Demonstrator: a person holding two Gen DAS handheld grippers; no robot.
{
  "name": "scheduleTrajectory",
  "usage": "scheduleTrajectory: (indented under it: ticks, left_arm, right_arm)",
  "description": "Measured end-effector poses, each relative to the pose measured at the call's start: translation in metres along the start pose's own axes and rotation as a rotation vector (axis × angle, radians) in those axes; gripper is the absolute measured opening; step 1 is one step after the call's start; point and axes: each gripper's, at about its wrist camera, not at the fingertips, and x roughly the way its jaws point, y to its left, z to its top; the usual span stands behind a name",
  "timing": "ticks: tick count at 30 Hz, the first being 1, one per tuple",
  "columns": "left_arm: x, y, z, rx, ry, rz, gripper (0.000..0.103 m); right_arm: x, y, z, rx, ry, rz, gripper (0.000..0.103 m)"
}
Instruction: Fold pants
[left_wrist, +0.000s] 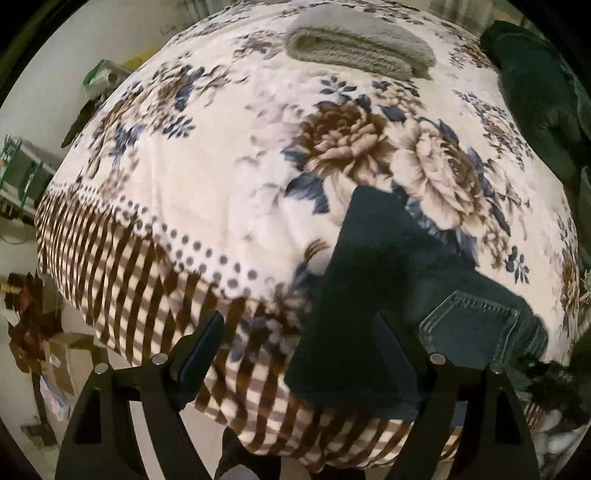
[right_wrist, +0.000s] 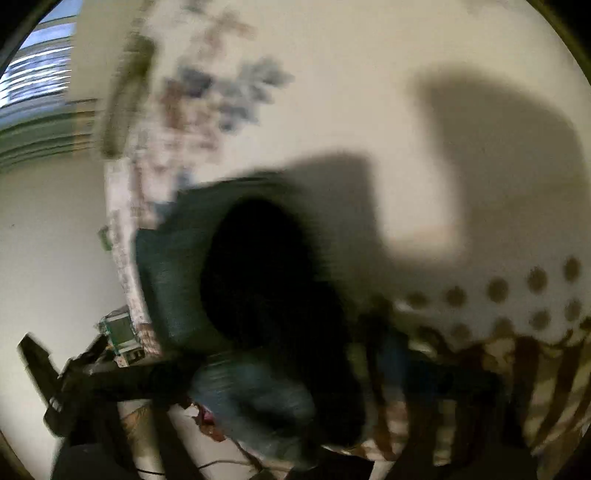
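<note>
The left claw (left_wrist: 299, 332) stood wide open, its two fingers apart above the near edge of the bed and holding nothing. The right finger (left_wrist: 391, 354) overlapped the dark jeans (left_wrist: 388, 277) in the view; contact could not be confirmed.

The jeans lay folded on the floral blanket (left_wrist: 207, 184), at the near right part of the bed, with a stitched back pocket (left_wrist: 469, 317) facing up on the right. The near fold edge of the jeans reached the striped border (left_wrist: 122, 266) where the blanket dropped over the bed edge.

To the left and far side of the jeans the blanket lay bare, up to a folded grey towel (left_wrist: 358, 48) at the far edge. A dark green garment (left_wrist: 535, 99) occupied the far right corner.

The right wrist view was heavily blurred. The right claw (right_wrist: 280, 369) could not be read as wide or narrow. The jeans (right_wrist: 173, 266) appeared close ahead of it, beside the blanket edge on the left.
</note>
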Motion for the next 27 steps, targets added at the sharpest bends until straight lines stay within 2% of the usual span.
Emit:
scheduleTrajectory:
  ticks: [1,4,6,9,11,13,14,17,20,22,24,27]
  left_arm:
    - [0.002,0.002,-0.002,-0.003,0.008,-0.003,0.082]
    - [0.011,0.008,-0.008,-0.016,0.036,-0.019,0.082]
    - [0.017,0.008,-0.008,-0.008,0.043,-0.028,0.082]
    - [0.026,0.003,-0.003,0.013,0.055,-0.030,0.082]
    - [0.029,0.000,0.001,0.019,0.056,-0.044,0.082]
    - [0.030,-0.006,0.011,0.026,0.043,-0.078,0.082]
    - [0.032,-0.010,0.015,0.034,0.041,-0.088,0.082]
    - [0.048,-0.032,0.038,0.088,0.049,-0.131,0.082]
    - [0.094,-0.057,0.067,0.138,0.152,-0.194,0.082]
    - [0.126,-0.063,0.079,0.130,0.225,-0.208,0.082]
    - [0.147,-0.061,0.086,0.106,0.258,-0.223,0.094]
    - [0.161,-0.049,0.092,0.071,0.287,-0.283,0.096]
  right_arm:
    - [-0.009,0.005,-0.002,0.004,-0.026,-0.021,0.020]
    - [-0.042,0.023,-0.008,0.008,-0.089,-0.008,0.011]
    - [-0.051,0.022,-0.007,0.001,-0.099,-0.062,0.011]
    - [-0.033,-0.004,0.002,0.038,-0.075,-0.174,0.015]
    - [-0.027,-0.002,-0.001,-0.050,-0.086,-0.297,0.023]
    - [-0.026,0.015,-0.006,-0.140,-0.110,-0.390,0.023]
    - [-0.027,0.019,-0.008,-0.151,-0.120,-0.405,0.023]
    - [-0.026,0.012,-0.008,-0.122,-0.144,-0.425,0.029]
    - [-0.020,-0.010,-0.007,-0.043,-0.154,-0.400,0.029]
    - [-0.018,-0.018,-0.004,-0.011,-0.159,-0.379,0.029]
    - [-0.017,-0.025,-0.006,0.020,-0.163,-0.357,0.029]
    - [-0.020,-0.026,-0.007,0.023,-0.166,-0.353,0.030]
